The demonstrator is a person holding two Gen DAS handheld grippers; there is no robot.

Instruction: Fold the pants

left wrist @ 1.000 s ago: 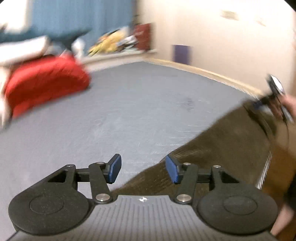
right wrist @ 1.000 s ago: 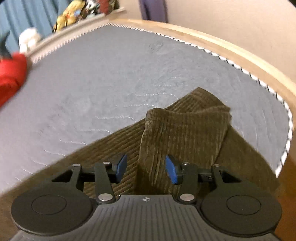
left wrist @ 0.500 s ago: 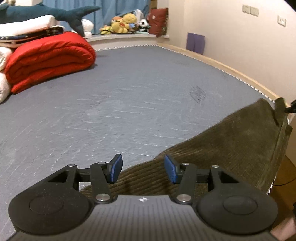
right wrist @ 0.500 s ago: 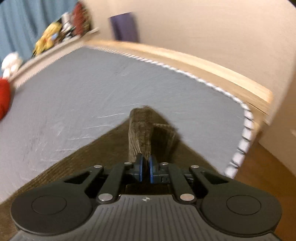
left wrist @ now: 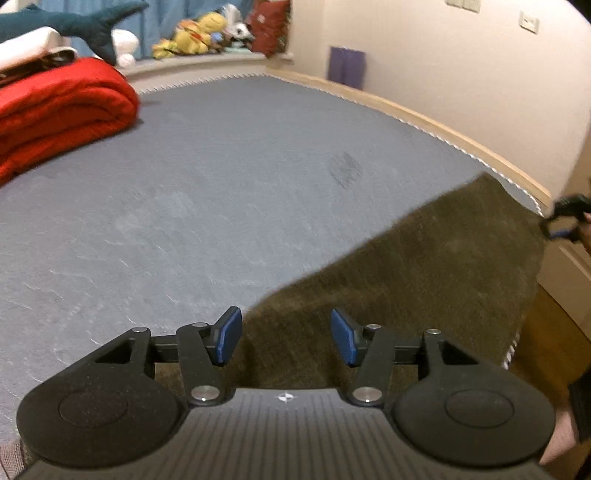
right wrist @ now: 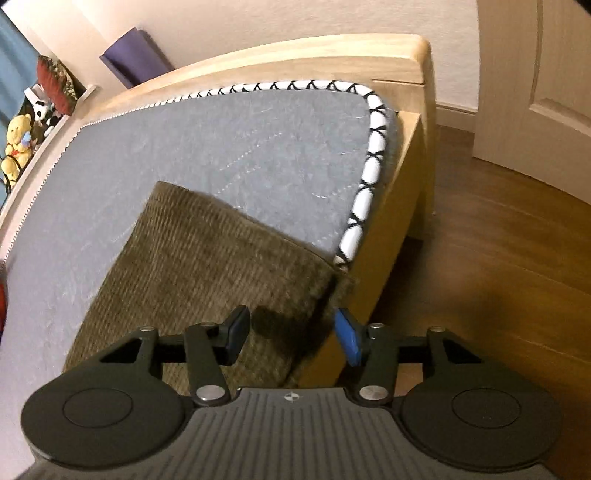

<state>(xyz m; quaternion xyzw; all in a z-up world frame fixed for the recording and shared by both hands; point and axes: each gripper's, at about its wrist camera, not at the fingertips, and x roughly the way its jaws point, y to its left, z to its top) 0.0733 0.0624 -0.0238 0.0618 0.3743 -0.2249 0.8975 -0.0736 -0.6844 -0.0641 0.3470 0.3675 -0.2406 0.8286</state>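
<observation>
Olive-brown corduroy pants (left wrist: pixel 424 273) lie flat on the grey mattress (left wrist: pixel 221 177), reaching its right edge. My left gripper (left wrist: pixel 284 339) is open and empty, hovering over the near part of the pants. In the right wrist view the pants (right wrist: pixel 207 258) lie spread toward the mattress corner, one edge hanging over the side. My right gripper (right wrist: pixel 291 338) is open and empty just above that edge. It also shows small at the far right of the left wrist view (left wrist: pixel 565 218).
A folded red blanket (left wrist: pixel 55 107) lies at the back left of the mattress, with plush toys (left wrist: pixel 192 35) on the ledge behind. The wooden bed frame (right wrist: pixel 399 206) and black-and-white piping (right wrist: pixel 365 177) border the mattress. Wooden floor (right wrist: pixel 498 266) and a white door (right wrist: pixel 535 81) lie to the right.
My right gripper was shut on a raised fold of the pants half a second ago; it has opened and the fabric now lies flat. The left gripper stayed open and shifted slightly.
</observation>
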